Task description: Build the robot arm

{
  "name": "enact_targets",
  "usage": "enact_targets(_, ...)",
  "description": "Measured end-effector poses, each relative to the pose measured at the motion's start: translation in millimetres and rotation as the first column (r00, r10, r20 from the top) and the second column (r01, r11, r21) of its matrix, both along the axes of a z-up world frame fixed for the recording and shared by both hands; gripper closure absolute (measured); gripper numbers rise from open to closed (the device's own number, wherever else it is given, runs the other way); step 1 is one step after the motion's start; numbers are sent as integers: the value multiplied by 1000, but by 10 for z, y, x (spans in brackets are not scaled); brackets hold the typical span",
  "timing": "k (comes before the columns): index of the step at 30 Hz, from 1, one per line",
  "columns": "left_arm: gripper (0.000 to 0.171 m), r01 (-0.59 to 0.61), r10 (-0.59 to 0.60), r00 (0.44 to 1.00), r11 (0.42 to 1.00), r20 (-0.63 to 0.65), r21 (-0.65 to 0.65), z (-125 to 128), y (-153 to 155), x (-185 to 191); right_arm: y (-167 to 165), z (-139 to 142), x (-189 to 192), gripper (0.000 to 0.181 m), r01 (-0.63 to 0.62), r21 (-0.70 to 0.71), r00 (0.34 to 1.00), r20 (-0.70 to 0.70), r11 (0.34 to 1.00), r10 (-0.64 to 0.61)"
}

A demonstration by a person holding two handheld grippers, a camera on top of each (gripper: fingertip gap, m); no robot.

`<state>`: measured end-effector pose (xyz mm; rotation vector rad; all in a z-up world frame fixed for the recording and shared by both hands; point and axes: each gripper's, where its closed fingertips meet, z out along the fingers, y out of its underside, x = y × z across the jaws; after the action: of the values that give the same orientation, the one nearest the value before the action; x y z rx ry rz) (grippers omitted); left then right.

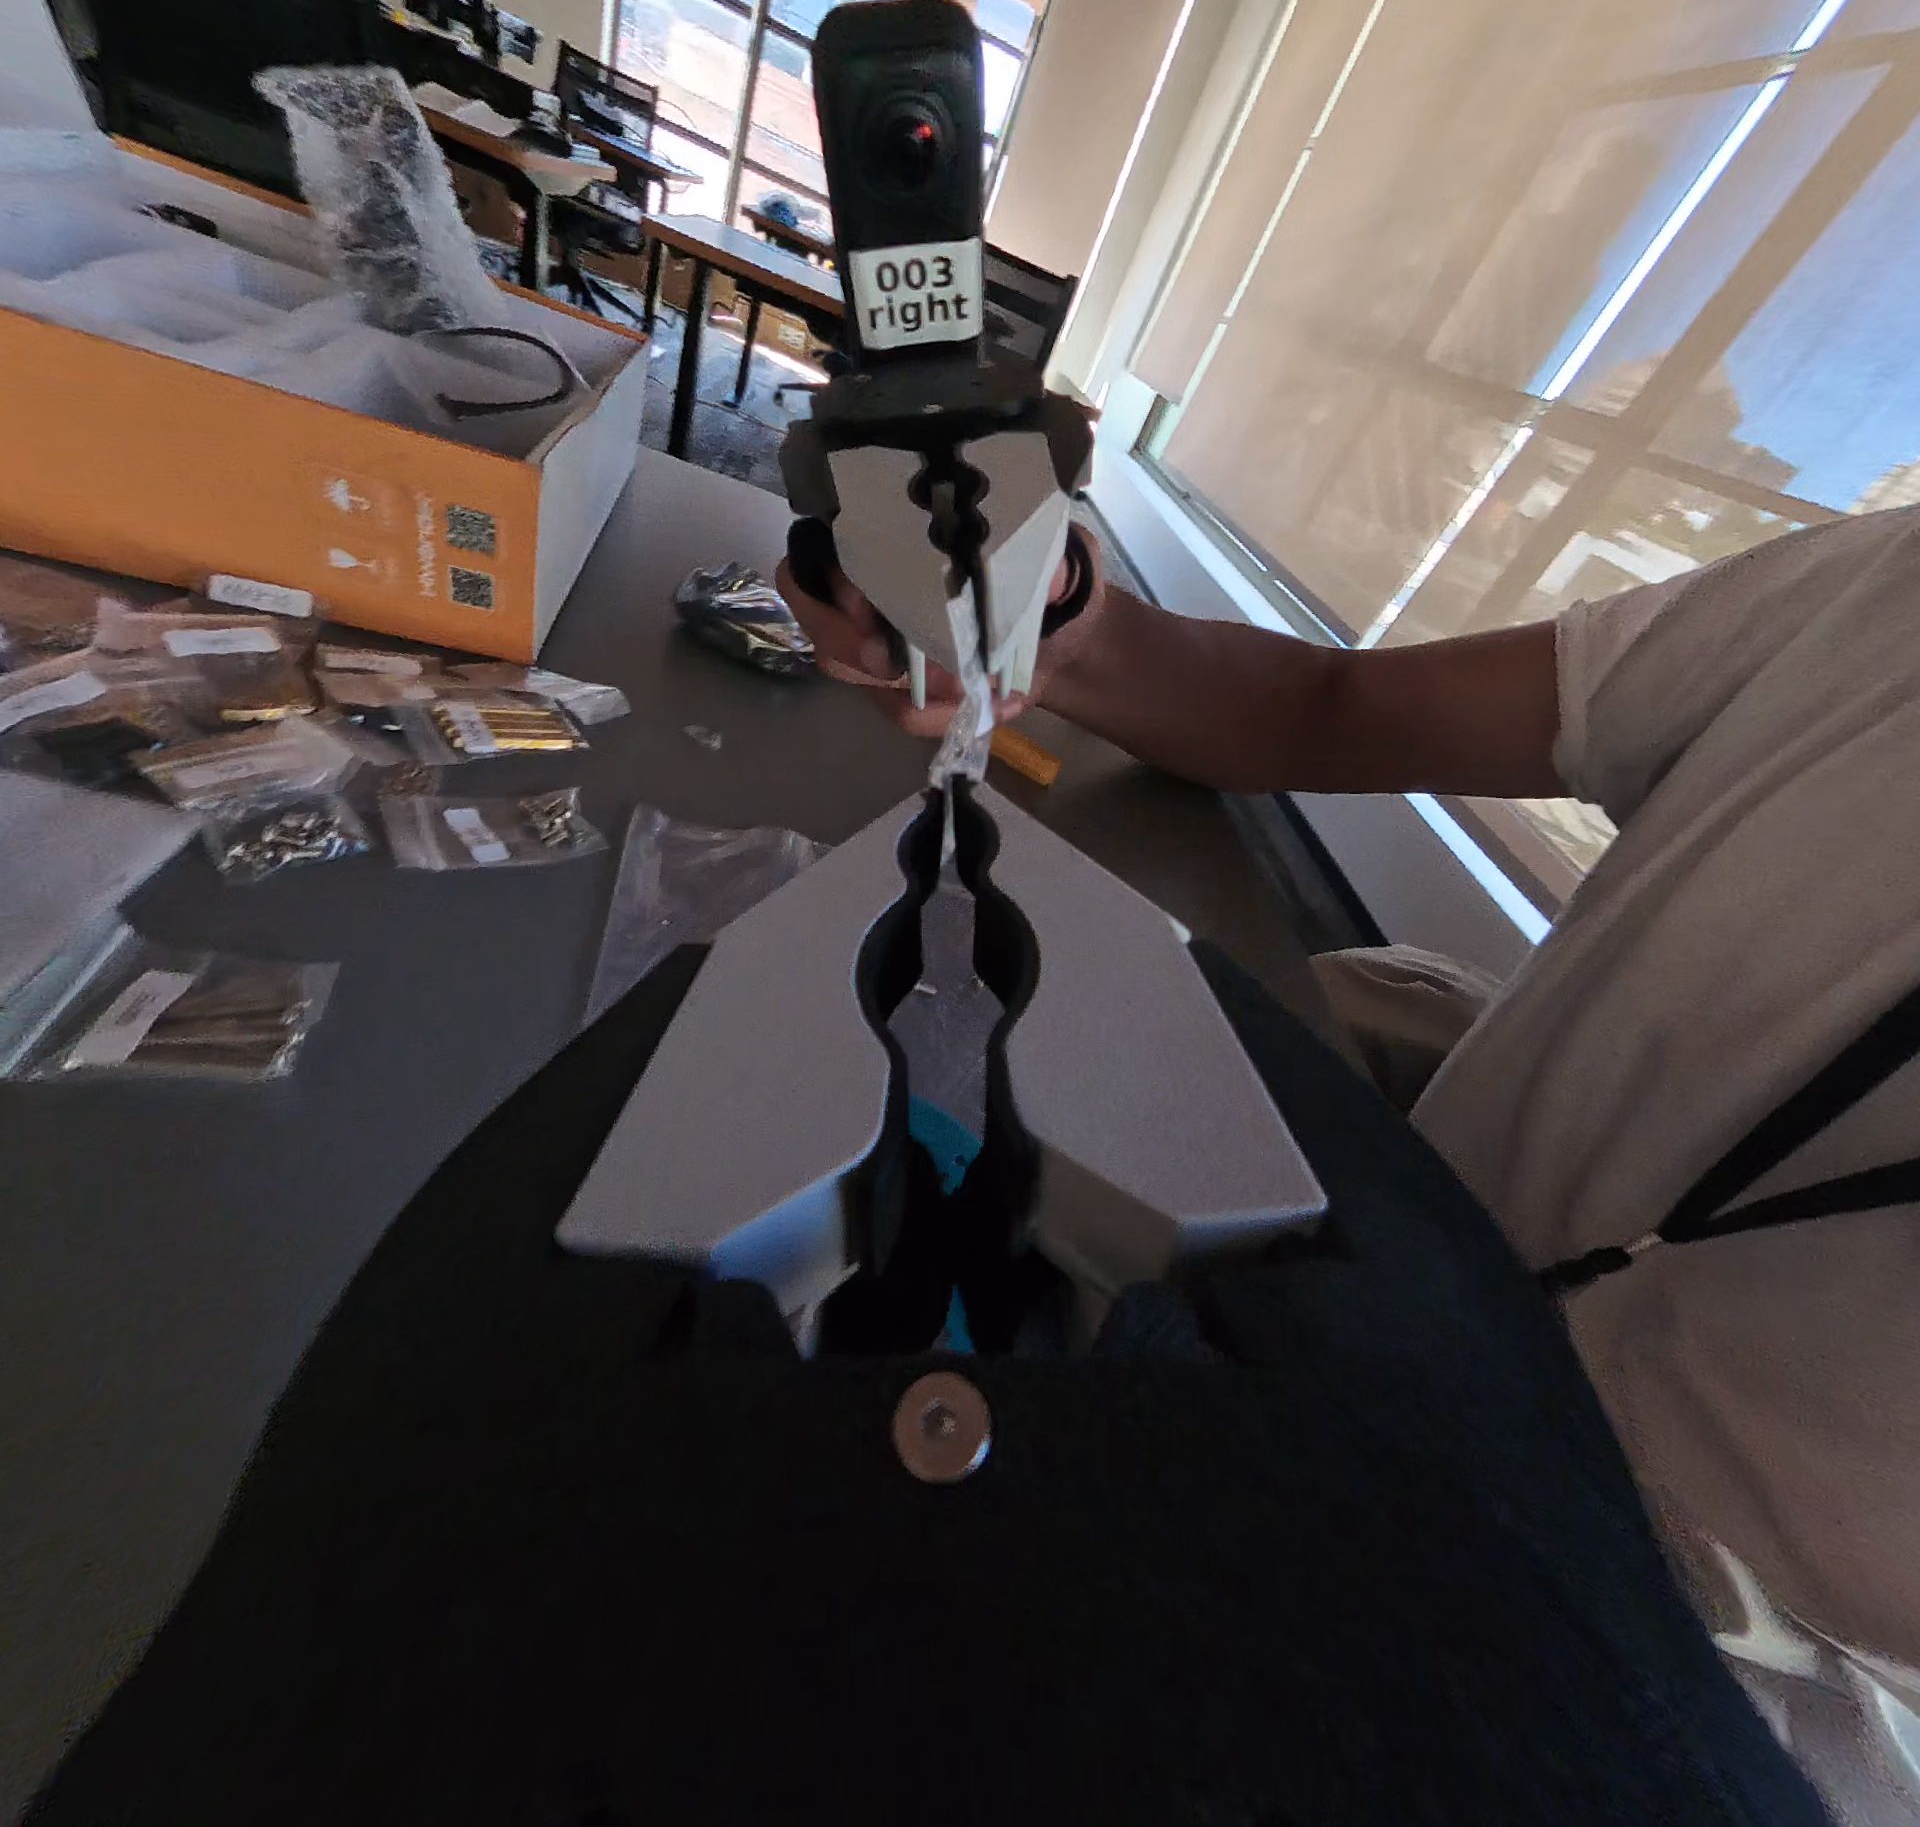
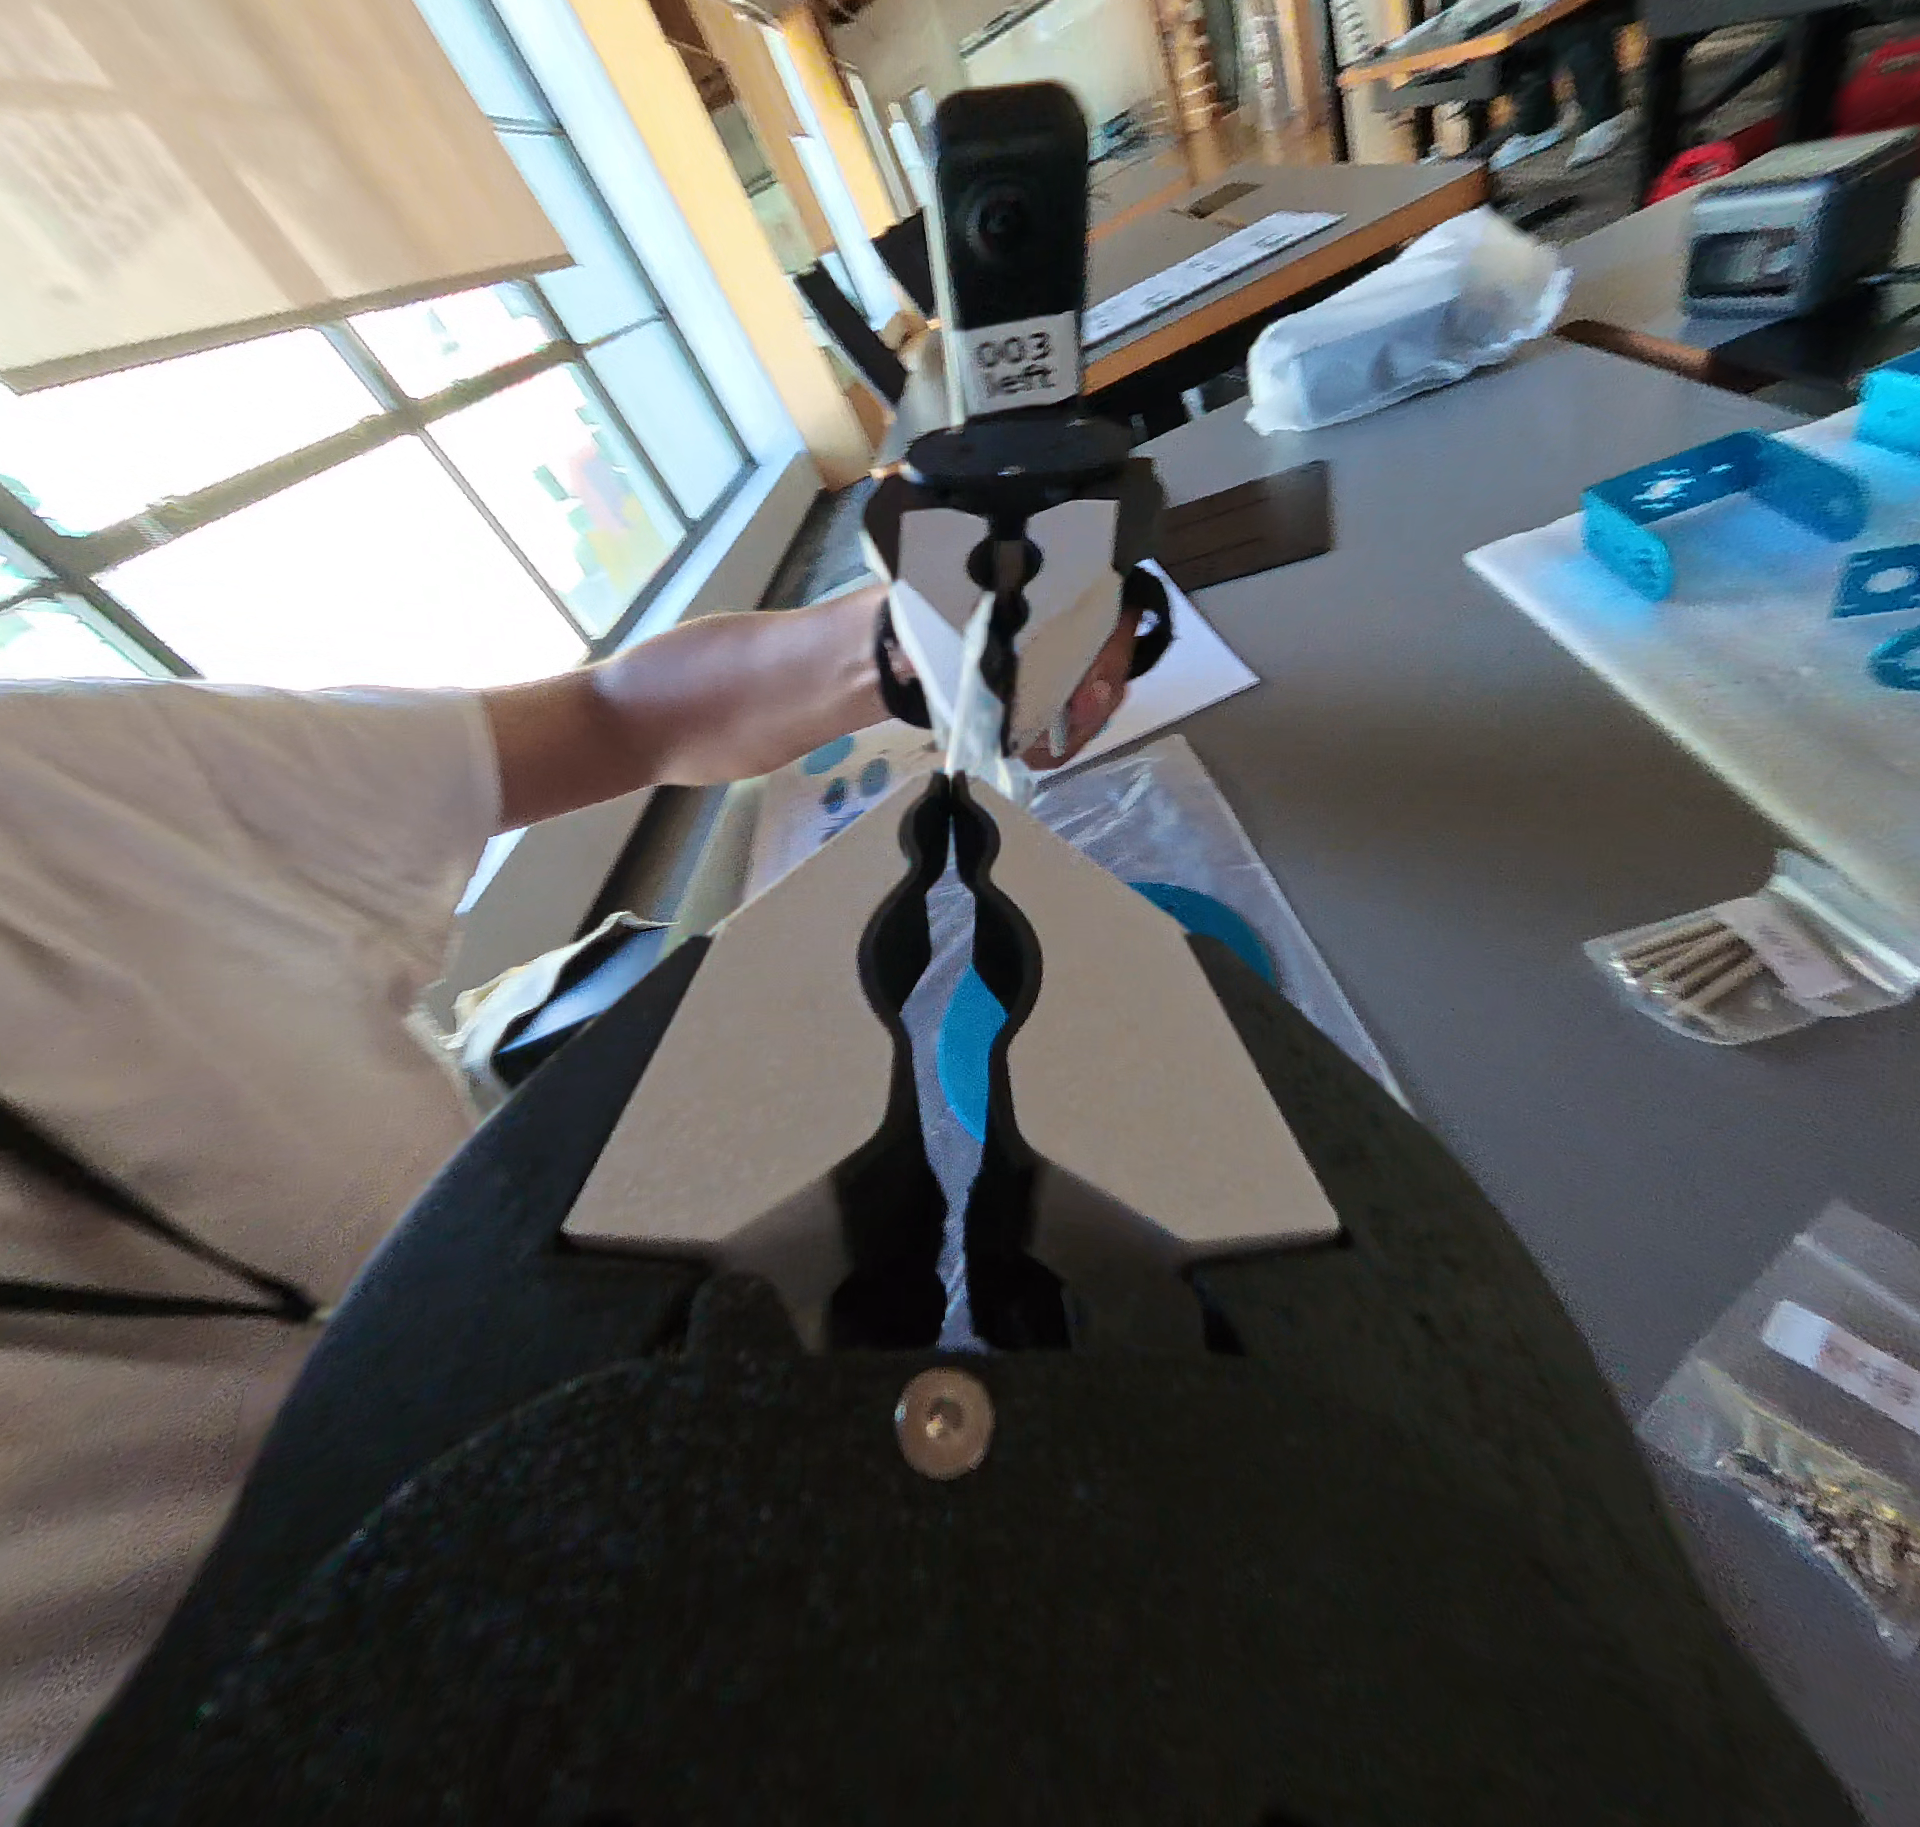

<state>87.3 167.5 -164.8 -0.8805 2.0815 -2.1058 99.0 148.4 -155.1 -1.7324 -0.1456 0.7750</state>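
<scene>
Bright window [image 2: 312, 551] backlight, blown-out glare, fisheye bending, blurred edges.

Grey table [image 1: 644, 530] carrying orange box [image 1: 260, 489], clear hardware bags [image 1: 312, 738]; white board [image 2: 1683, 634] with blue brackets [image 2: 1704, 520], screw bag [image 2: 1725, 967] also laid there.

Grey-fingered black hand-held gripper [image 1: 951, 811], silver screw [image 1: 941, 1429], beige sleeve [image 1: 1704, 676]

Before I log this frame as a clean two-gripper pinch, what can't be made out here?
- Small clear bag, left wrist view: pinched by both the left gripper and right gripper; contents too small.
- Same bag, right wrist view: motion blur smears it.
- Orange box, left wrist view: white wrapping hides its contents.
</scene>
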Motion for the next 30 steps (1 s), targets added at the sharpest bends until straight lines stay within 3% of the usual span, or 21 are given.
enact_targets(5, 146, -81, 79, 995, 996, 56, 23, -78, 63, -108, 0, -197, -112, 181, 43, -17, 996, 85, 999, -41)
enact_targets(12, 148, -62, 56, 996, 994, 70, 85, -208, -55, -191, -95, -411, -299, 181, -45, -89, 987, 147, 995, 58)
enact_targets(17, 171, -30, 19, 995, 993, 98, 118, -256, -131, -281, -96, -539, -420, 181, -77, -137, 977, 187, 988, 102)
enact_targets(20, 171, -41, 26, 994, 989, 107, 141, -268, -130, -290, -91, -529, -442, 181, -84, -130, 980, 166, 988, 105)
enact_targets(23, 158, -39, 24, 995, 987, 96, 156, -277, -102, -296, -92, -548, -405, 181, -67, -128, 975, 201, 990, 92)
enact_targets(30, 159, 9, -19, 998, 990, 65, 142, -322, -151, -339, -100, -529, -449, 181, -72, -122, 969, 227, 990, 98)
